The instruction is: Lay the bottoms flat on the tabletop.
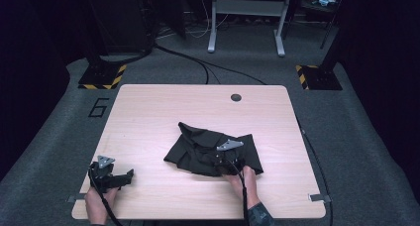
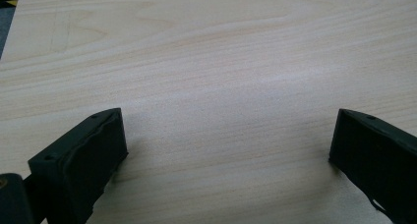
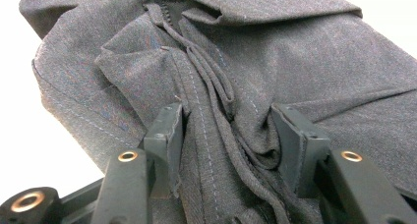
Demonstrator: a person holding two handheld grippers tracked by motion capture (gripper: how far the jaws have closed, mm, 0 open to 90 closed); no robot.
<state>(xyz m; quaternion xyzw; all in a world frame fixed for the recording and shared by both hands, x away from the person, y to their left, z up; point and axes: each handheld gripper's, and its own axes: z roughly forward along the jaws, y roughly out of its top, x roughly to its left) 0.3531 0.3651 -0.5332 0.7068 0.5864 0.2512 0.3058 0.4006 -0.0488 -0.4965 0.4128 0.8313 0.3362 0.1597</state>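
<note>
A dark grey garment (image 1: 198, 145) lies crumpled on the wooden table (image 1: 148, 112), slightly right of the middle. In the right gripper view its folds and stitched seams (image 3: 206, 86) bunch up between the two black jaws. My right gripper (image 1: 221, 159) (image 3: 226, 121) rests on the garment's near edge, its jaws apart with cloth lying between them, so it is open. My left gripper (image 1: 128, 178) (image 2: 226, 135) sits at the table's front left corner, wide open over bare wood, well clear of the garment.
A round cable hole (image 1: 236, 97) sits near the table's far edge. Beyond the table, on grey carpet, are black cables (image 1: 198, 62), two yellow-and-black striped bases (image 1: 102, 76) (image 1: 317, 76) and a grey desk frame (image 1: 246, 18). A "6" (image 1: 99, 107) marks the floor.
</note>
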